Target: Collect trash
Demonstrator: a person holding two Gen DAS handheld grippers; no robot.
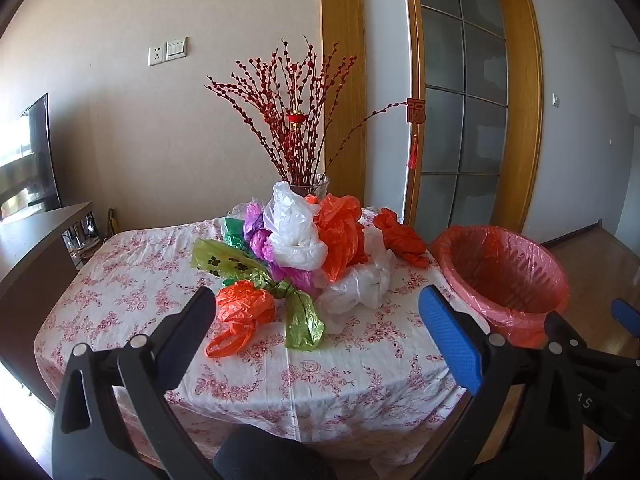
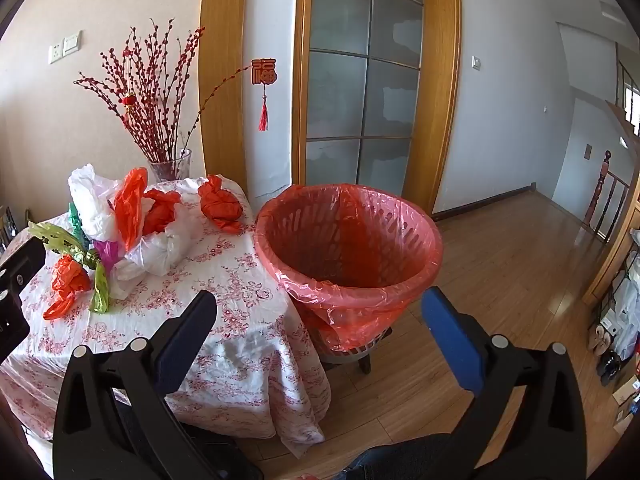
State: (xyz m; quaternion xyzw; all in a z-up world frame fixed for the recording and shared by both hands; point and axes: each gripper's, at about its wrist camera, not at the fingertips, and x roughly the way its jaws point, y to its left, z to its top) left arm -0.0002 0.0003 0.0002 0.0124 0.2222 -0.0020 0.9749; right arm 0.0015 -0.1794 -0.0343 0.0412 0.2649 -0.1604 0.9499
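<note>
Black-and-blue left gripper (image 1: 316,320) and right gripper (image 2: 320,320) gape wide, empty. Crumpled plastic bags (image 1: 304,240) lie heaped on the floral-clothed table (image 1: 340,376); just beside it, a red-lined wastebasket (image 2: 348,248) on wooden floor (image 2: 500,272).

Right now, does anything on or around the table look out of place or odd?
Yes: crumpled plastic bags, white, orange, purple and green, lie heaped on the floral tablecloth against the glass vase of red branches. The red-lined waste basket beside the table shows no trash inside. Nothing looks spilled or broken.
</note>
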